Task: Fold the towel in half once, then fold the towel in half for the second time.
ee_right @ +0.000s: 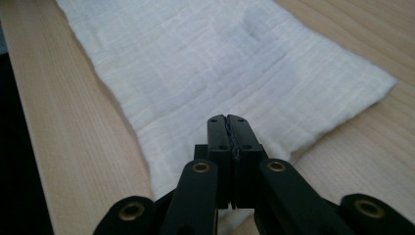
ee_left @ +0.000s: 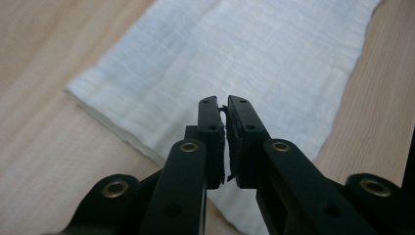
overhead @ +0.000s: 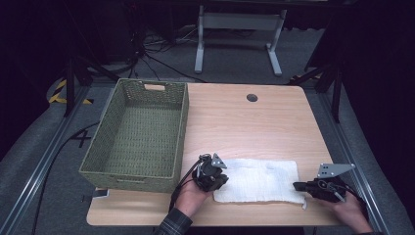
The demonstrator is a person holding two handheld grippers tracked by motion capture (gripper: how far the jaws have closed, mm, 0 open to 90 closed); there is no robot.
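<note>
You hold the left gripper and right gripper, jaws together and empty, at opposite ends of the folded cloth lying flat near the table's front edge, ready for opening to pinch its corners.

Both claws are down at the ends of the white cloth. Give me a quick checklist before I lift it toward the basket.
1. Left claw at the cloth's left end, shut: ok.
2. Right claw at the cloth's right end, shut: ok.
3. Fabric actually pinched between either claw's pads: cannot tell.
4. Cloth folded flat on the table: ok.
5. Green woven basket empty, open side up: ok.
6. Tabletop between cloth and basket free of things: ok.
</note>
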